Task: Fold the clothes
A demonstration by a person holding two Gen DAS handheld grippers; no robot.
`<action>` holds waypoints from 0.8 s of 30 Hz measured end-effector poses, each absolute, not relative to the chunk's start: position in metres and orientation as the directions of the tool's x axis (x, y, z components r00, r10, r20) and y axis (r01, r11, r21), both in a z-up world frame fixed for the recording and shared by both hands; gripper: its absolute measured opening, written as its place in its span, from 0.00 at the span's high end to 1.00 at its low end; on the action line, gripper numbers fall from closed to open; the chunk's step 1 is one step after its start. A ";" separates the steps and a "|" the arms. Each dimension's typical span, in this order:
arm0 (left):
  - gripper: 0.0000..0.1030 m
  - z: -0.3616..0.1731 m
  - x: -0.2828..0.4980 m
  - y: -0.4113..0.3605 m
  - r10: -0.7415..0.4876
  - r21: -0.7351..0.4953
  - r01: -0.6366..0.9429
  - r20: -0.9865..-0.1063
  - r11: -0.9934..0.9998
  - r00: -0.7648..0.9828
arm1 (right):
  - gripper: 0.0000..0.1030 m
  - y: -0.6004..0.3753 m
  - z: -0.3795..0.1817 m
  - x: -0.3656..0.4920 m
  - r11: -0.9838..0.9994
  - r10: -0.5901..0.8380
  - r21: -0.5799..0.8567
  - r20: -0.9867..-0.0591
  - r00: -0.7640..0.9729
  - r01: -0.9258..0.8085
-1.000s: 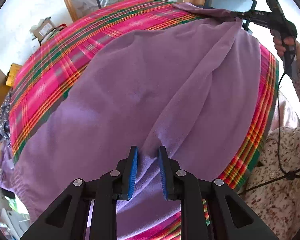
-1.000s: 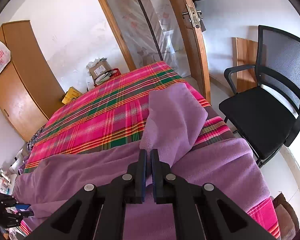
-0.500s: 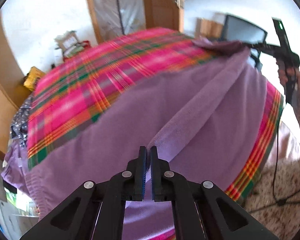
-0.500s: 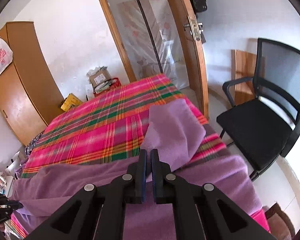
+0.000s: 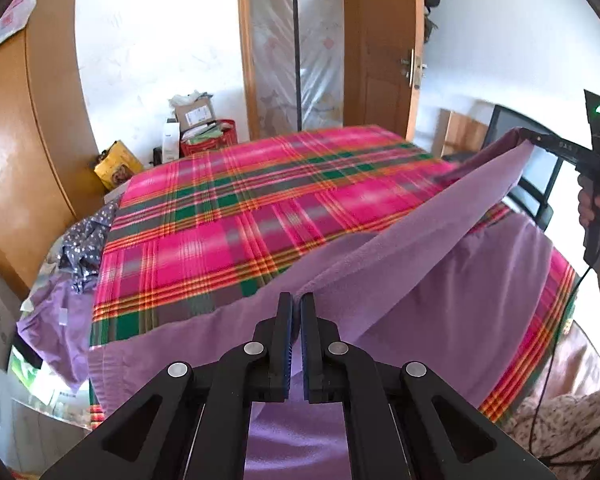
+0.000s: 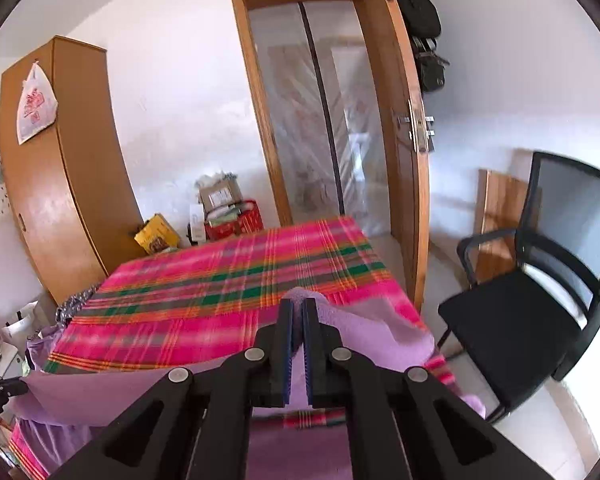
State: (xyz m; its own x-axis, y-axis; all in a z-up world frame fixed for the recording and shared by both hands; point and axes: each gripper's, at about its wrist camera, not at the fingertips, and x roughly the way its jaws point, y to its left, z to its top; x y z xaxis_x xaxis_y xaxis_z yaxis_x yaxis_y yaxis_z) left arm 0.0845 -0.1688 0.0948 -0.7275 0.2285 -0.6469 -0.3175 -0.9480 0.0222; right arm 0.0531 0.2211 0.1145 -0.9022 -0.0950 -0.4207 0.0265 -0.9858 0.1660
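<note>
Purple fleece fills the lower half of the left wrist view: a soft, matte purple garment [image 5: 452,304] spread over the near part of a bed with a pink, green and orange plaid bedspread [image 5: 236,216]. Its upper edge is lifted into a taut band that runs from the lower centre up to the upper right of the frame, while the rest drapes over the bed's near edge. The left gripper [image 5: 296,312], at the lower centre, is closed tight on one end of that band, with fabric pinched between its blue pads. At the upper right the right gripper [image 5: 534,140] has its tips buried in the other end, held by a hand [image 5: 594,204] at the right edge; small pale lettering on its body is too small to read. A cardboard box [image 5: 194,114] with a white label, unreadable, stands at upper centre by the wall.

From the right wrist view, the right gripper [image 6: 297,320] at lower centre is narrowed onto a fold of the purple garment [image 6: 372,332], which bulges out to the right of its pads and stretches leftward as a smooth pale sheet across the lower left. Beyond it lies the plaid bedspread [image 6: 220,292]. A black office chair [image 6: 540,312] stands at the right, a wooden wardrobe [image 6: 60,184] at the left.
</note>
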 end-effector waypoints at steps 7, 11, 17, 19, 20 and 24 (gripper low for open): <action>0.96 0.103 0.094 -0.169 0.239 0.011 -0.310 -0.611 -0.951 -0.755 | 0.95 0.218 0.130 0.066 -0.992 -0.069 0.126 -0.363 -0.929 0.025; 0.96 0.102 0.105 -0.171 0.268 -0.021 -0.319 -0.600 -0.947 -0.754 | 0.95 0.221 0.125 0.078 -0.993 -0.061 0.120 -0.366 -0.929 0.018; 0.96 0.080 0.128 -0.159 0.286 -0.012 -0.363 -0.640 -0.932 -0.713 | 0.95 0.231 0.100 0.104 -0.994 -0.020 0.110 -0.404 -0.914 -0.026; 0.96 0.070 0.133 -0.156 0.303 -0.028 -0.379 -0.656 -0.925 -0.691 | 0.95 0.235 0.089 0.110 -0.994 -0.008 0.103 -0.431 -0.902 -0.041; 0.96 0.065 0.135 -0.156 0.310 -0.038 -0.383 -0.662 -0.923 -0.682 | 0.95 0.238 0.084 0.112 -0.993 -0.004 0.107 -0.448 -0.894 -0.049; 0.96 0.049 0.145 -0.150 0.317 -0.033 -0.409 -0.692 -0.912 -0.649 | 0.95 0.251 0.062 0.128 -0.984 -0.004 0.154 -0.499 -0.867 -0.085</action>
